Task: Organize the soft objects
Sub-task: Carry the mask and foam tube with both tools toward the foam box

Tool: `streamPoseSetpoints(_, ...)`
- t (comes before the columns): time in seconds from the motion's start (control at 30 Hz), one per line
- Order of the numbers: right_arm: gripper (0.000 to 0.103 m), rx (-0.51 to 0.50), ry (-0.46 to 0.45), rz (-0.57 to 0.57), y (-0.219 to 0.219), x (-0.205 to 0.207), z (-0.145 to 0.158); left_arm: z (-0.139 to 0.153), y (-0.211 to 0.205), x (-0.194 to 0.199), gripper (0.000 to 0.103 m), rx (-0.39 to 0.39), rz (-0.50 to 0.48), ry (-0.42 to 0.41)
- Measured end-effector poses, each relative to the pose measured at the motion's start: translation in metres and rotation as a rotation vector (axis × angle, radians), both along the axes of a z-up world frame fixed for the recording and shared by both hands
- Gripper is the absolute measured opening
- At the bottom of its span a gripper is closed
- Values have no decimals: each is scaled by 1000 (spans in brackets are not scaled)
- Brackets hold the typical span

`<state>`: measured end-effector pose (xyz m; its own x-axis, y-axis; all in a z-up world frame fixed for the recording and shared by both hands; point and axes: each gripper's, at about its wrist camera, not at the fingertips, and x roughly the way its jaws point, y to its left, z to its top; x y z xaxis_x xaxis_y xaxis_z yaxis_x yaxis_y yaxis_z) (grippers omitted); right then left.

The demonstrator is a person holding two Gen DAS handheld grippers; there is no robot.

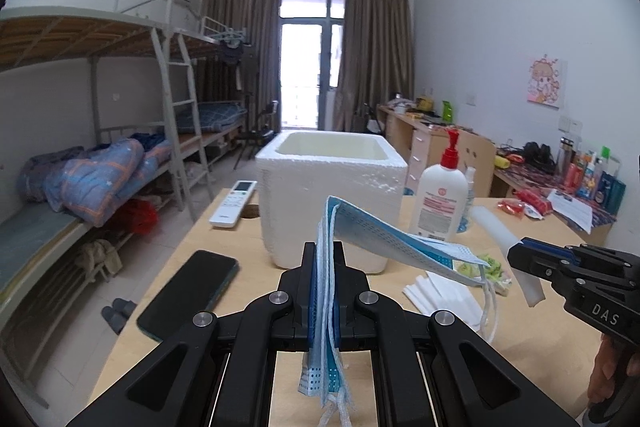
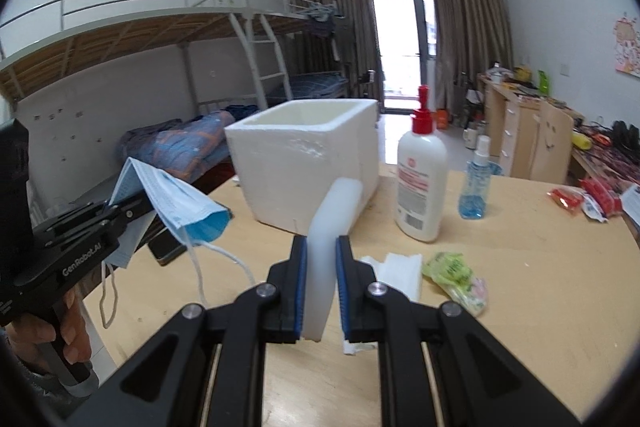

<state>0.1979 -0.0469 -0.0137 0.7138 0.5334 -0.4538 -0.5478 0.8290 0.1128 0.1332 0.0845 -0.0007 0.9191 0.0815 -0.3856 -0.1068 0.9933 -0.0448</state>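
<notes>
The open foam box (image 1: pixel 332 179) stands mid-table (image 2: pixel 520 267); its inside is mostly hidden. Left gripper (image 1: pixel 325 255) clamps blue face masks (image 1: pixel 384 235) before it. Right gripper (image 2: pixel 321 247) pinches a white foam strip (image 2: pixel 332 219). Lotion bottle (image 2: pixel 420 179), spray bottle (image 2: pixel 476 183), tissues (image 2: pixel 396 271) lie right of the box; phone (image 1: pixel 188 295) and remote (image 1: pixel 234 203) left.

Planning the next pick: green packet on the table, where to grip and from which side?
Grip the green packet across its narrow width near the middle, coming from above. It lies flat and crumpled on the table, long axis diagonal, with white tissue close on its left.
</notes>
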Motion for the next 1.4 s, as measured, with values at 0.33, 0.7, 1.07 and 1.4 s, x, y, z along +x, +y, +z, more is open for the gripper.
streamPoseSetpoints(0.33, 17, 20, -17, 47, -4, -1, 3, 7, -10, -4, 6, 15, 20, -2)
streamPoseSetpoints(0.7, 17, 14, -63, 58, 0, -2, 18, 25, -7, -3, 6, 14, -1, -27)
streamPoseSetpoints(1.07, 17, 15, -96, 96, 18, 8, 44, 55, 4, 9, 6, 19, -4, -54)
streamPoseSetpoints(1.4, 17, -17, -120, 91, 33, 25, 62, 73, 11, 26, 6, 27, -32, -82)
